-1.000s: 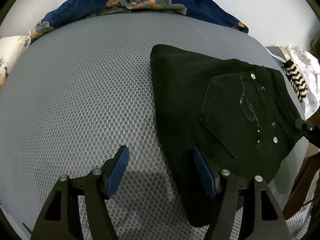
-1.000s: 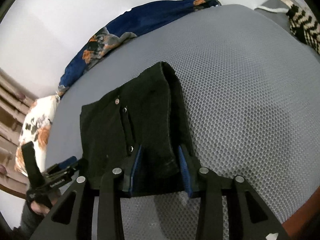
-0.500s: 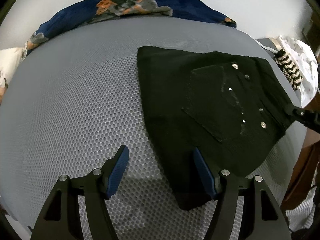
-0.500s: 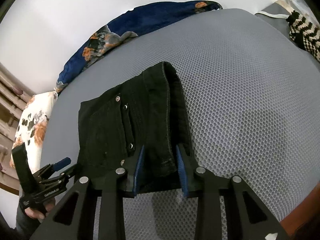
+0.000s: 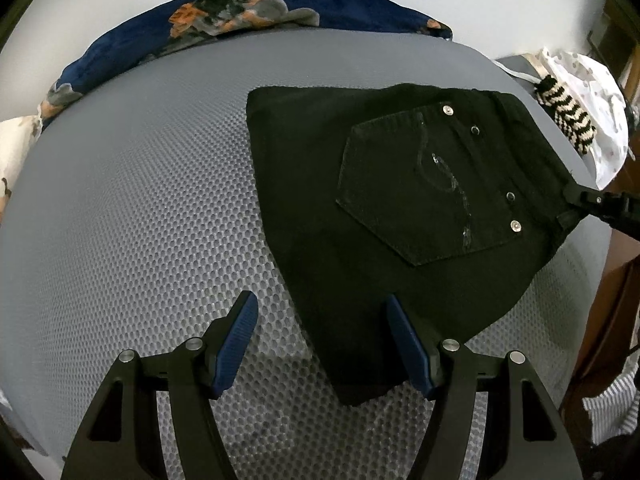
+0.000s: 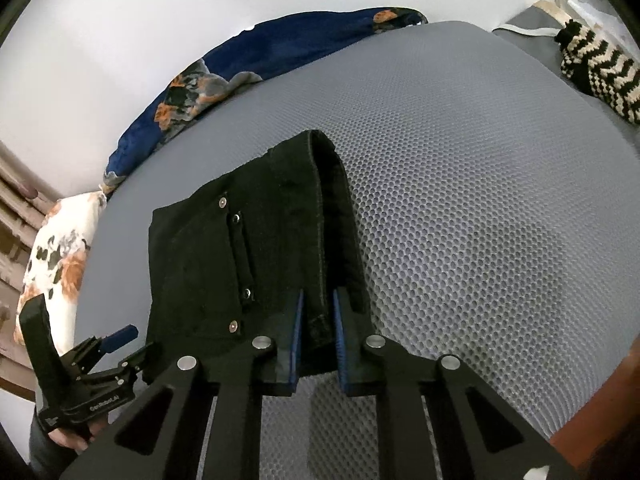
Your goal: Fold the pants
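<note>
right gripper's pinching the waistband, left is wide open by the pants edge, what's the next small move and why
Probably close the left gripper on the near edge of the black pants: its jaws straddle that edge without pressing, while the right gripper has just closed on the waistband.

The pants (image 5: 384, 216) lie folded on the mattress (image 5: 132, 200), toward its right side in the left wrist view. A blanket (image 5: 248, 20) is bunched along the far edge — behind the pants, against the wall. A pillow (image 6: 60, 256) sits at the far left corner, and a knitted item (image 6: 600, 72) lies at the far right — well apart from the pants.
</note>
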Demonstrator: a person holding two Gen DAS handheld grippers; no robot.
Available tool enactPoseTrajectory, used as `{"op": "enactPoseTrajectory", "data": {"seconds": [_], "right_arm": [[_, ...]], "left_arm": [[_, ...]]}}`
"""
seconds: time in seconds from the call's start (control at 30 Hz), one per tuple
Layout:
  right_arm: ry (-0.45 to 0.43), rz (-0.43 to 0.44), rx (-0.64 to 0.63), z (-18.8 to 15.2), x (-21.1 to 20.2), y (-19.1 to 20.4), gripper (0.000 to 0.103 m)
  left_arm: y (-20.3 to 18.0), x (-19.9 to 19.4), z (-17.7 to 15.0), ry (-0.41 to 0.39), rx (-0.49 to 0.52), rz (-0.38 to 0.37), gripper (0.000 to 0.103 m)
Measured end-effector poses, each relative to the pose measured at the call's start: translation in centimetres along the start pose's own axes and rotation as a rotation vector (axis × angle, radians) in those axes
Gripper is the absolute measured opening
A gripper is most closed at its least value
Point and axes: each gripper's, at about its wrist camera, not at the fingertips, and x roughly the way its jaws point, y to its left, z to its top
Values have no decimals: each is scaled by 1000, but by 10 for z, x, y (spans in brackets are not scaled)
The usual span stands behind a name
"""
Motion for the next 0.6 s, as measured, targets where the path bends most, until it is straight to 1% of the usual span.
{"op": "enactPoseTrajectory", "data": {"seconds": [0.23, 0.43, 0.5, 0.6], "right_arm": [[30, -37, -5, -5, 4, -3, 11], [52, -42, 14, -3, 15, -9, 12], [51, -35, 23, -3, 15, -10, 14], [42, -25, 43, 0, 12, -12, 22]], "left_arm": [[-5, 4, -5, 24, 24, 6, 68], [-3, 10, -4, 39, 14, -10, 68], [-3, 11, -3, 39, 11, -16, 68], [1, 9, -2, 27, 6, -34, 68]]}}
